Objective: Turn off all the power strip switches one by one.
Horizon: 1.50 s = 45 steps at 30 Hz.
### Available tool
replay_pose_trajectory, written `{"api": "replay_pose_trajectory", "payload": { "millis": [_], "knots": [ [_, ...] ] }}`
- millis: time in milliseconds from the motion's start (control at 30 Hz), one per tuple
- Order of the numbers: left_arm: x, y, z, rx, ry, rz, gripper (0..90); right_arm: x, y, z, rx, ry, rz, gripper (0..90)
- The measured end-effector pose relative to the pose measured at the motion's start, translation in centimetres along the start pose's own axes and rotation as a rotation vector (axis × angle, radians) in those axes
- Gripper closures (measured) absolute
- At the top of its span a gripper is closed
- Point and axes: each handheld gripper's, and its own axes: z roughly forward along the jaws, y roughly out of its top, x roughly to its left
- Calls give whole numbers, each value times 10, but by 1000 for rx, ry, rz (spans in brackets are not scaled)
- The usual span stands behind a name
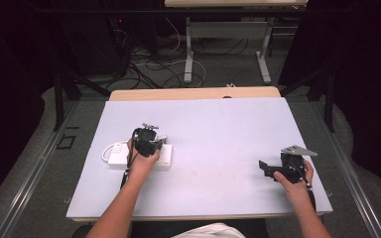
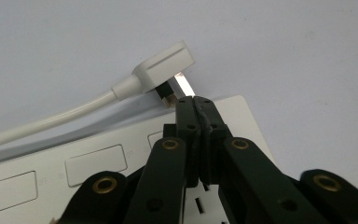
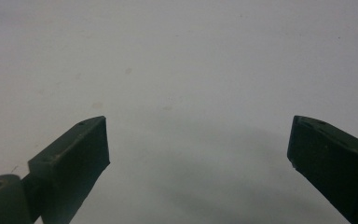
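White plastic is what the work centres on: a flat power strip [image 1: 141, 159] lies on the left part of the pale table mat [image 1: 213, 134], with a white cable [image 1: 110, 148] looping off its left end. In the left gripper view the strip's face [image 2: 98, 161] shows a row of rectangular switches and, low between the jaws, a narrow socket slot; no socket seen there has a plug seated in it. An angled white plug [image 2: 165, 65] lies on the mat just past the strip's far edge, its metal pins [image 2: 182, 86] pointing toward the gripper and its cord [image 2: 51, 121] running away to the left of that view.

Over the strip, the left gripper [image 2: 195, 100] has its jaws clenched together, pad against pad, with their tips right at the plug's pins; whether a pin is pinched between them cannot be told. From above, the left hand [image 1: 141, 166] covers the middle of the strip.

Well apart, near the mat's right edge, the right gripper [image 1: 264, 167] rests in the right hand [image 1: 292, 178], jaws spread wide over bare mat [image 3: 191, 70], grasping nothing
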Motion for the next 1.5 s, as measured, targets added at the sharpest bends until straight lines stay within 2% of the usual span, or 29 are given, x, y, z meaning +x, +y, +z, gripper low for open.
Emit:
{"api": "replay_pose_trajectory", "payload": {
  "millis": [667,1500],
  "knots": [
    [-4,0,0,0,-3,16,898,1,0,0,9,10,4,49],
    [-4,0,0,3,1,15,899,1,0,0,7,9,2,50]
  ]
}}
